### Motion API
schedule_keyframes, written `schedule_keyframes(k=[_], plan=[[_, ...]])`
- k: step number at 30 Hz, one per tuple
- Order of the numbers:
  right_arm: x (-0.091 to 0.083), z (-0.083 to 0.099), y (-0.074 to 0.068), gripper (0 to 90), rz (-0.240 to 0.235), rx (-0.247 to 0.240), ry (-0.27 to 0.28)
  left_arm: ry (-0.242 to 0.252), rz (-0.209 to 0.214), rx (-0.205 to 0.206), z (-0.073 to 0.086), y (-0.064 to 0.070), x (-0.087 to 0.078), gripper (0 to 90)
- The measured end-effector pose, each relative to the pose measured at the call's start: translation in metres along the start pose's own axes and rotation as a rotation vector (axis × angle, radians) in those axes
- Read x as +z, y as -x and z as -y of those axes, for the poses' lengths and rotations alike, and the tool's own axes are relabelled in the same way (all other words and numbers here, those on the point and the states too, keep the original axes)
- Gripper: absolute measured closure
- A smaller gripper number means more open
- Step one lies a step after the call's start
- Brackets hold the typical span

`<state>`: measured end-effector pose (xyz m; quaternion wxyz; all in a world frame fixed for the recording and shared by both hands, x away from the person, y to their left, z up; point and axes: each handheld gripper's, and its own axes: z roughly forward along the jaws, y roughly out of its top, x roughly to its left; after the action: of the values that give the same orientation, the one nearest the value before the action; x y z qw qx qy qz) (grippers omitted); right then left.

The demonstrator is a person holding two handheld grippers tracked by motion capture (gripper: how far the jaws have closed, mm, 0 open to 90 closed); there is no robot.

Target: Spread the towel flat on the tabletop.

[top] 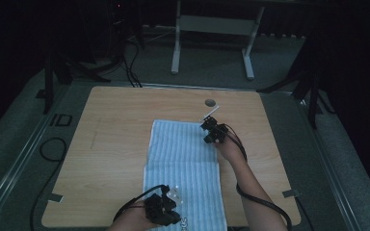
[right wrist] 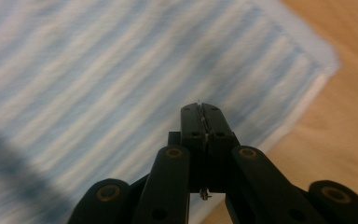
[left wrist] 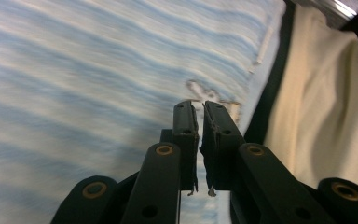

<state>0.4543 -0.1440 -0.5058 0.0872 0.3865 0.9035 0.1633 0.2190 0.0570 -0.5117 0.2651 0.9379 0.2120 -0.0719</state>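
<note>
A blue-and-white striped towel [top: 183, 159] lies flat along the middle of the wooden table [top: 115, 125]. My left gripper [top: 171, 202] is at the towel's near left edge. In the left gripper view it [left wrist: 198, 109] is shut, a hair's gap between the jaws, over the striped towel [left wrist: 74, 70] close to a small label [left wrist: 205, 91]. My right gripper [top: 209, 137] hovers at the towel's far right corner. In the right gripper view it [right wrist: 201, 108] is shut above the towel [right wrist: 98, 70], near its hemmed edge and the bare table [right wrist: 349, 116].
A round hole [top: 211, 102] sits in the table beyond the towel. A cable [top: 53, 149] loops on the floor at left, and a white desk frame [top: 212, 43] stands behind. Pale cream cloth [left wrist: 331, 93] lies past the table's near edge.
</note>
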Motion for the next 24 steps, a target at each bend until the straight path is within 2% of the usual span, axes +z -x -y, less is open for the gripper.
schedule_keyframes(k=[2, 3, 5, 7, 8, 10, 15, 20, 24], plan=[[-0.002, 0.006, -0.008, 89.2, -0.018, -0.001, -0.011, 0.001, -0.009, -0.022, 0.001, -0.005, 0.0, 83.2], [-0.001, 0.009, -0.01, 89.5, -0.022, -0.005, -0.021, -0.008, -0.013, -0.021, 0.001, -0.006, 0.001, 83.3], [0.003, 0.013, -0.014, 89.7, -0.019, -0.001, -0.035, -0.02, -0.013, -0.036, 0.002, -0.009, 0.007, 83.2], [0.009, 0.016, -0.016, 89.9, 0.0, -0.014, -0.06, -0.038, -0.016, -0.035, 0.004, -0.011, 0.013, 83.3], [0.01, 0.016, -0.016, 89.8, 0.006, -0.019, -0.051, -0.049, -0.009, -0.03, 0.004, -0.013, 0.015, 83.3], [0.011, 0.014, -0.014, 89.8, 0.007, -0.011, -0.049, -0.029, 0.004, -0.048, 0.005, -0.013, 0.019, 83.6], [0.014, 0.007, -0.007, 89.9, 0.023, -0.015, -0.039, -0.026, 0.008, -0.048, 0.005, -0.014, 0.019, 83.6], [0.017, 0.001, 0.001, 89.8, 0.013, 0.024, -0.03, -0.03, 0.012, -0.044, 0.004, -0.013, 0.02, 83.5], [0.016, 0.003, -0.001, 89.7, 0.024, 0.009, -0.018, -0.031, 0.013, -0.042, 0.003, -0.013, 0.019, 83.3]])
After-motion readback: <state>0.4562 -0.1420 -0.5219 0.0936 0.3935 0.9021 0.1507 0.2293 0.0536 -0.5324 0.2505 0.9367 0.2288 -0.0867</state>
